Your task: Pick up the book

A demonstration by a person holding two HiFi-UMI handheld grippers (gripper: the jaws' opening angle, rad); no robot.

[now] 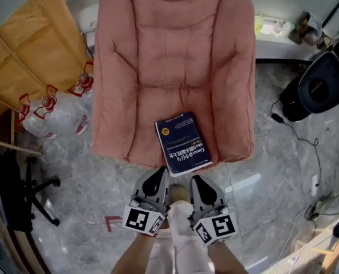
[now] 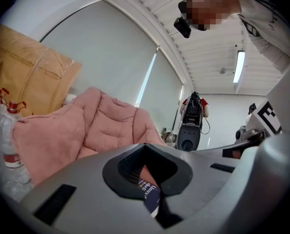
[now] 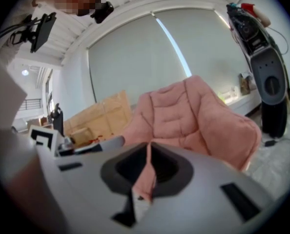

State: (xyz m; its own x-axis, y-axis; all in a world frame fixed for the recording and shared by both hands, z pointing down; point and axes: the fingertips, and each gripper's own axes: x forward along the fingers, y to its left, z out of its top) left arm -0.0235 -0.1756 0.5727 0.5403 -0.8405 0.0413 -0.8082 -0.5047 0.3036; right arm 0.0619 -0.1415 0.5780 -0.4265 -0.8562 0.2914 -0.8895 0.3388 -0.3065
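Left hand-held gripper [image 1: 160,172]: clenched, jaws drawn together with only a narrow slit behind the tips, nothing grasped. Through that slit, in the left gripper view, a strip of the book [image 2: 150,193] shows, dark blue with white print, and pink fabric above it. Right hand-held gripper [image 1: 196,180]: likewise clenched and empty. Its own view shows the jaws meeting, with pink cushion and a pale sliver visible through the slit.

Position: the 2 hand-held grippers sit side by side at the bottom centre of the head view. Their marker cubes face the person and their tips point at the chair's front edge. A light-clad leg [image 1: 184,236] shows between them.

Task item: 1 book [image 1: 182,143], dark blue cover up, lying flat on the front of the seat of the pink cushioned chair [image 1: 175,50]. It is turned slightly askew, and its near end overhangs the seat's front edge. The left tip is just beside the near-left corner, and the right tip is just below the near end. Contact with the book cannot be confirmed from any view.

Surroundings:
- grey marbled floor [image 1: 266,198]
- clear plastic bags with red ties [image 1: 55,112], left of the chair
- tan padded wrapping [image 1: 29,44], behind the bags
- black office chair [image 1: 18,193], at the left edge
- round black appliance [image 1: 317,90], to the right and well apart from the book
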